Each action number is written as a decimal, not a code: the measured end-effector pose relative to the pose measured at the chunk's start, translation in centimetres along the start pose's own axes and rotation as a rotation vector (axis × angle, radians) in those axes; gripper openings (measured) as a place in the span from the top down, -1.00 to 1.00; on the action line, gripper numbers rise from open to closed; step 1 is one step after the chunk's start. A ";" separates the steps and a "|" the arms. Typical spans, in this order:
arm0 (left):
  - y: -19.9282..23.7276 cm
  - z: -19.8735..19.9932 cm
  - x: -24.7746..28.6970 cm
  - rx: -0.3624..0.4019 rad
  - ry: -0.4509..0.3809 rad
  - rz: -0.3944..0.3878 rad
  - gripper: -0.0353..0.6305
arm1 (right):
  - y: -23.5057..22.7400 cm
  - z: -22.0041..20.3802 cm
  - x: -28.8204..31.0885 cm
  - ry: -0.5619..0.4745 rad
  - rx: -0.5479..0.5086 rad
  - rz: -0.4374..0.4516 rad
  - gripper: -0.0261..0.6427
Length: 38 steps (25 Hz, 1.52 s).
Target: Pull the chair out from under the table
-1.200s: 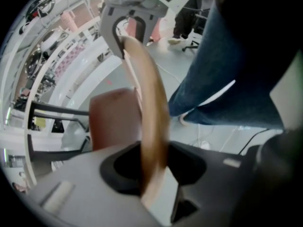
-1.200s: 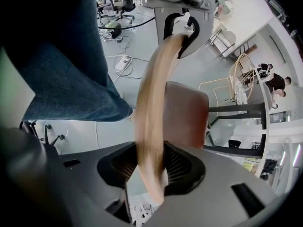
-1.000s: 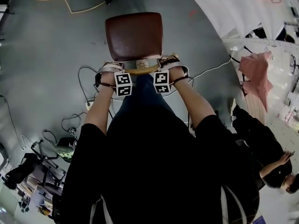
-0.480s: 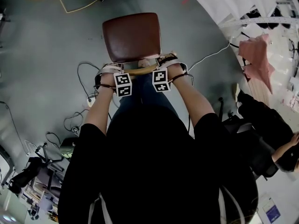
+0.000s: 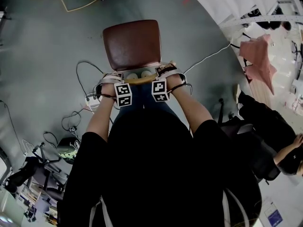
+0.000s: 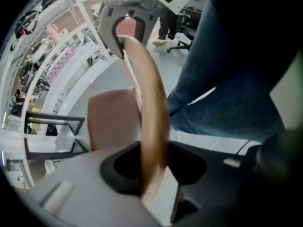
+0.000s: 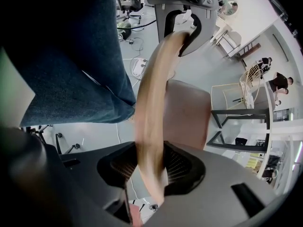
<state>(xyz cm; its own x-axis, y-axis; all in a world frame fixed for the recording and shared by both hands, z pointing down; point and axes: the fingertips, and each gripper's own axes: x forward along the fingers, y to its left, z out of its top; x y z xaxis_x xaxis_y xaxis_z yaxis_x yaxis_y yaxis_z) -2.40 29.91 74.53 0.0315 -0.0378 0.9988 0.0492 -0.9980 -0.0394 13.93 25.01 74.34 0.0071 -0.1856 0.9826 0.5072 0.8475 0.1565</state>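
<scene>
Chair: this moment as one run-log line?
left gripper: shut on backrest rail | right gripper: shut on backrest rail | chair seat: fully visible, bare

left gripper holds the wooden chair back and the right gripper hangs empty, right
No: the right gripper isn't empty; the right gripper view shows its jaws closed on the wooden chair back too. The left gripper does hold it.

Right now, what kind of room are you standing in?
Probably a lab or workroom: loose cables and a power strip lie on the grey floor, and white racks stand at one side.
</scene>
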 end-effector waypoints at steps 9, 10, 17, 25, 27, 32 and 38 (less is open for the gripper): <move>-0.8 0.8 0.0 -0.065 -0.009 0.012 0.37 | 1.1 -0.1 -0.1 -0.018 0.071 0.010 0.44; -0.7 0.8 0.0 -0.081 -0.022 0.011 0.35 | 1.1 -0.1 -0.1 -0.024 0.097 0.017 0.44; 0.0 1.3 -3.3 -0.167 -0.149 0.017 0.17 | 0.5 -1.1 -2.7 -0.100 0.242 0.008 0.33; 5.0 1.8 -11.1 -0.364 -0.346 0.189 0.56 | -3.2 -3.6 -8.5 -0.248 0.548 -0.065 0.53; 7.0 1.5 -13.5 -0.424 -0.380 0.272 0.69 | -5.8 -4.3 -10.9 -0.289 0.621 -0.152 0.79; 11.0 1.0 -19.9 -0.506 -0.451 0.459 0.87 | -11.7 -5.7 -17.8 -0.398 0.745 -0.354 0.85; 15.0 0.0 -29.4 -0.673 -0.615 0.692 0.87 | -17.6 -6.7 -27.0 -0.516 0.854 -0.618 0.86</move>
<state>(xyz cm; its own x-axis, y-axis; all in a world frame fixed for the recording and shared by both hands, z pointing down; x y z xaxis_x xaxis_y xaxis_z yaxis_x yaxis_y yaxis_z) -2.60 16.02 44.57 0.3356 -0.7435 0.5785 -0.7073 -0.6044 -0.3666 10.57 11.77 44.39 -0.4872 -0.6253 0.6096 -0.4427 0.7785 0.4449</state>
